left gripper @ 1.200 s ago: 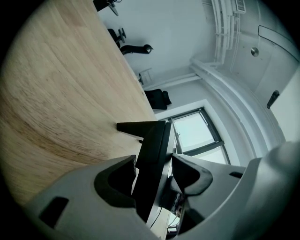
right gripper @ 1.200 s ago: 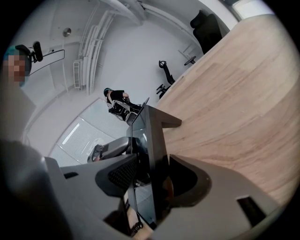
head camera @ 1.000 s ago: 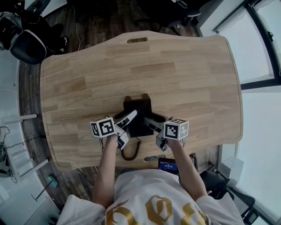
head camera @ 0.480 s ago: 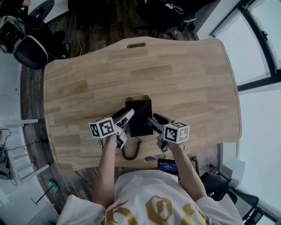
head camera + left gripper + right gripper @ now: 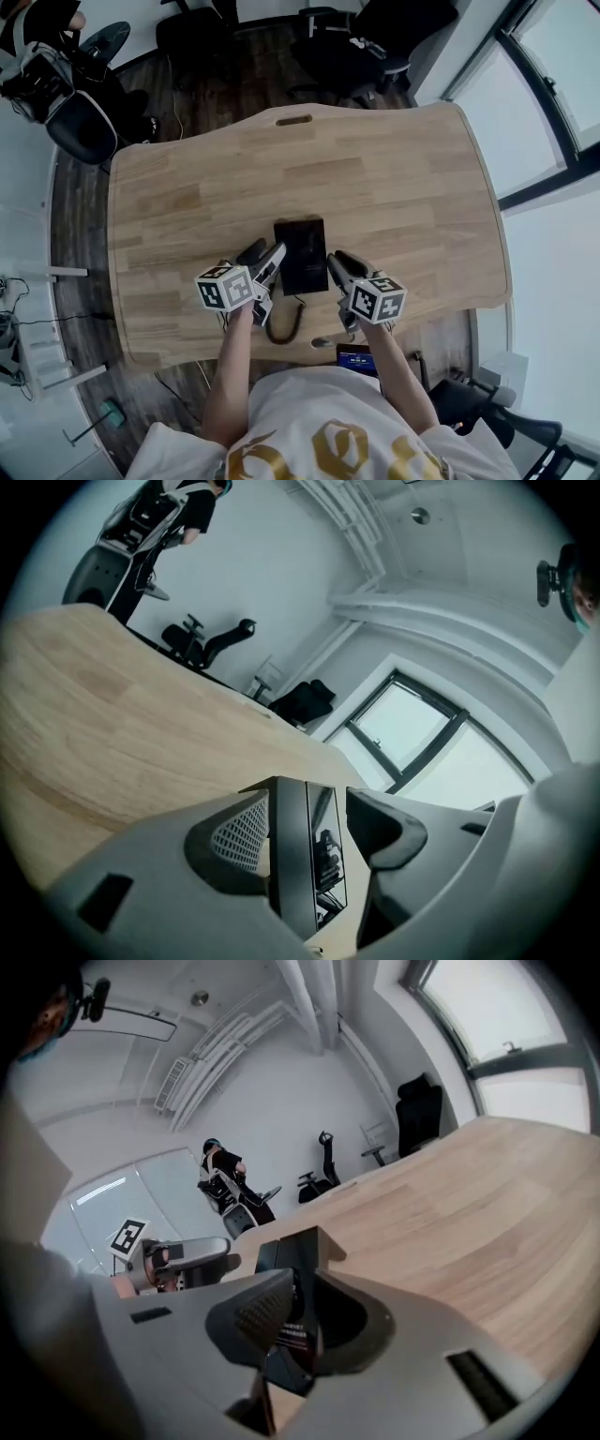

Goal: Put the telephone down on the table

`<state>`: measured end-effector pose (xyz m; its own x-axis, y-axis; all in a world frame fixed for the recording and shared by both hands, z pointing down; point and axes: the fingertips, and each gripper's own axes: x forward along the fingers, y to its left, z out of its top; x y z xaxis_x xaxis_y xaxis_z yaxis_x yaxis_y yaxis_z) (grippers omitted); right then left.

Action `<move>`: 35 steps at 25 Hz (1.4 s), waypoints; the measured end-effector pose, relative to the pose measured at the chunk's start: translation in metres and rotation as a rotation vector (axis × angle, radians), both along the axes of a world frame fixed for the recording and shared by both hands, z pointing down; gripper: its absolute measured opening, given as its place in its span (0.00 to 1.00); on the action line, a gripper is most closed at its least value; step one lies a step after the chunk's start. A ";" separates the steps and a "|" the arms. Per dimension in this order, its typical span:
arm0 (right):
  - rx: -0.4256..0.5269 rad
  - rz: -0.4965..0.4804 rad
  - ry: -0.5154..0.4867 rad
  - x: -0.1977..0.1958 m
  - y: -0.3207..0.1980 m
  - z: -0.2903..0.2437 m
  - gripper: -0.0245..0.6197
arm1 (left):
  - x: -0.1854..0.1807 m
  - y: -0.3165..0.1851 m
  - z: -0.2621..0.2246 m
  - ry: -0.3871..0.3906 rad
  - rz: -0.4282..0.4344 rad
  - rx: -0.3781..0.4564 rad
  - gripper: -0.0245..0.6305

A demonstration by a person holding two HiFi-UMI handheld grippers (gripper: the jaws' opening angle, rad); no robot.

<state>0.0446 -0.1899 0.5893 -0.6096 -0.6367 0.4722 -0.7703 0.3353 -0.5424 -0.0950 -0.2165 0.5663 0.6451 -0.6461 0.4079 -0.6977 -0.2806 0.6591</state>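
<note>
The black telephone (image 5: 302, 255) hangs over the near middle of the wooden table (image 5: 394, 178), held at both sides. My left gripper (image 5: 265, 262) grips its left edge; in the left gripper view the telephone (image 5: 302, 855) stands edge-on between the pads of that gripper (image 5: 309, 819). My right gripper (image 5: 339, 268) is on its right edge, and its jaws have just been closing. In the right gripper view the telephone (image 5: 292, 1252) sits pinched between the pads of that gripper (image 5: 302, 1324). The coiled cord (image 5: 284, 323) trails down toward the table's near edge.
Office chairs stand beyond the table's far side (image 5: 347, 47) and at the far left (image 5: 80, 117). Windows run along the right. A small lit screen (image 5: 358, 356) shows just below the table's near edge. A slot handle (image 5: 293, 120) is cut in the far edge.
Both grippers have risen with the telephone between them, and both have rolled. The right jaws have closed onto the telephone's right edge. The head camera has shifted too.
</note>
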 end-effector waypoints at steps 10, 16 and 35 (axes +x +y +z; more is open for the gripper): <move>0.156 0.119 -0.135 0.006 0.031 -0.073 0.06 | -0.014 0.042 -0.052 -0.184 -0.004 0.204 0.05; 0.243 0.166 -0.026 0.006 0.055 -0.098 0.06 | -0.016 0.065 -0.087 -0.221 -0.016 0.335 0.05; 0.451 0.122 0.219 -0.002 0.092 -0.153 0.06 | -0.036 0.103 -0.122 -0.354 -0.094 0.453 0.05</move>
<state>0.0426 -0.0975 0.4365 -0.4362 -0.8665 0.2427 -0.8975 0.3995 -0.1867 -0.1309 -0.1130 0.4441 0.4516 -0.8540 0.2582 -0.8891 -0.4066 0.2102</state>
